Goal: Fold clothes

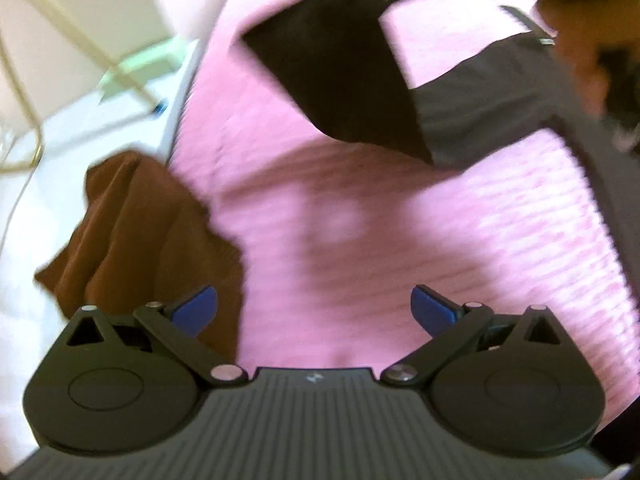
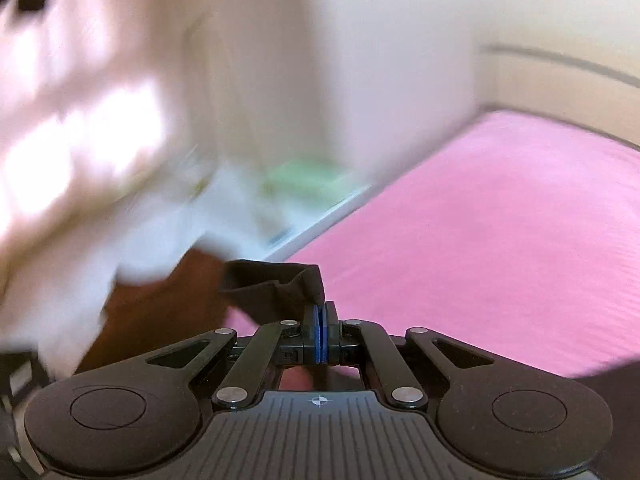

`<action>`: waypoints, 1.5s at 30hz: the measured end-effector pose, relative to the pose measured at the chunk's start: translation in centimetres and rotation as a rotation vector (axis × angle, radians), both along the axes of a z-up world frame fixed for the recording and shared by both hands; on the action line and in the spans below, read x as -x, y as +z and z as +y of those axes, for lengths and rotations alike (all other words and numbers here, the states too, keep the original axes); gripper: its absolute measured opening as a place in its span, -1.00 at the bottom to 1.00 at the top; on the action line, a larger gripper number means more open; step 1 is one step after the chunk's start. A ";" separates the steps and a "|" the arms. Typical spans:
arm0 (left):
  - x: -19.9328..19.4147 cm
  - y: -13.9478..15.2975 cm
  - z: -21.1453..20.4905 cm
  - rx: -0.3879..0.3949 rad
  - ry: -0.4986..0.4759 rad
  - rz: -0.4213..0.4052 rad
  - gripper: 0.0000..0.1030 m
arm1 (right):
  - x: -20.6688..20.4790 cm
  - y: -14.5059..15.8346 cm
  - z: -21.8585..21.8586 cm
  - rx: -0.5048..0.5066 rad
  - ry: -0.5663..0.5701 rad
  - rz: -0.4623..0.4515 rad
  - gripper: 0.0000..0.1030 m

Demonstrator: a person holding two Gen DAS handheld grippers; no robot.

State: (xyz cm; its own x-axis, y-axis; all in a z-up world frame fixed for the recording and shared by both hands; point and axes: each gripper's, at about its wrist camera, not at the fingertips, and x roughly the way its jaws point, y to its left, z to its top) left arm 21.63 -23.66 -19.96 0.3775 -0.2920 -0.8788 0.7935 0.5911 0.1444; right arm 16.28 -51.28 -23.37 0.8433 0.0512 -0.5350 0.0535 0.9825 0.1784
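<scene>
The right gripper (image 2: 320,320) is clenched on a corner of a dark garment (image 2: 276,284), its blue fingers (image 2: 320,334) pressed together on the cloth, likely to lift that edge for a fold. The left gripper (image 1: 314,312) hangs released above the pink bedsheet (image 1: 440,240), free to take another edge. A brown garment (image 1: 140,236) droops over the bed's side. Blur hides the garment's full shape, and a dark panel (image 1: 340,72) cannot be identified
</scene>
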 end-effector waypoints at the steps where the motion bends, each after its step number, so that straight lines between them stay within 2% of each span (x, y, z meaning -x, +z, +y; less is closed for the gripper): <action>1: 0.7 0.5 -1.4 0.011 -0.029 -0.013 0.97 | 2.3 1.3 -3.2 -0.001 -0.092 -0.034 -1.00; 5: 4.1 2.4 -7.2 0.048 -0.125 -0.063 0.97 | 13.8 5.6 -15.6 0.051 -0.504 -0.149 -1.00; 7: 6.4 3.2 -10.4 0.060 -0.164 -0.075 0.97 | 20.4 5.1 -21.3 0.046 -0.690 -0.136 -1.00; 9: 8.6 3.4 -13.4 0.073 -0.202 -0.059 0.97 | 25.8 2.3 -26.2 0.026 -0.826 -0.067 -1.00; 12: 12.4 2.6 -18.2 0.066 -0.283 -0.044 0.97 | 32.1 -5.9 -33.0 -0.135 -0.986 0.103 -1.00; 14: 14.8 2.0 -21.1 0.049 -0.326 -0.039 0.97 | 35.2 -10.1 -35.8 -0.228 -1.034 0.173 -1.00; 16: 16.8 1.4 -23.0 0.040 -0.348 -0.019 0.97 | 37.6 -12.8 -37.6 -0.305 -1.055 0.204 -1.00; 19: 18.8 0.5 -25.4 0.009 -0.388 0.005 0.97 | 38.8 -14.3 -39.1 -0.377 -1.030 0.200 -1.00; 22: 20.2 0.0 -27.4 -0.010 -0.430 0.011 0.97 | 39.8 -12.7 -39.9 -0.395 -1.001 0.151 -1.00; 25: 21.0 -0.1 -29.4 -0.006 -0.460 0.012 0.97 | 41.7 -9.7 -39.2 -0.354 -0.985 0.063 -1.00; 28: 21.5 -0.3 -31.1 -0.004 -0.491 0.013 0.97 | 43.2 -10.8 -39.6 -0.358 -1.012 0.100 -1.00; 32: 22.2 -0.7 -32.6 -0.011 -0.532 0.017 0.97 | 45.0 -13.7 -40.6 -0.452 -1.034 0.168 -1.00; 37: 22.5 -1.7 -33.4 -0.035 -0.547 0.034 0.97 | 46.2 -13.2 -40.6 -0.538 -0.993 0.171 -1.00; 38: 22.6 -1.9 -33.6 -0.038 -0.546 0.036 0.97 | 46.3 -12.9 -40.6 -0.551 -0.984 0.165 -0.82; 39: 22.5 -2.0 -33.7 -0.040 -0.546 0.037 0.97 | 46.3 -12.5 -40.7 -0.554 -0.975 0.152 -0.30; 41: 22.4 -2.1 -34.1 -0.041 -0.546 0.038 0.97 | 46.3 -11.5 -41.0 -0.545 -0.960 0.118 0.46; 45: 22.5 -2.5 -35.0 -0.042 -0.545 0.035 0.97 | 45.4 -11.7 -42.5 -0.565 -0.910 0.119 0.45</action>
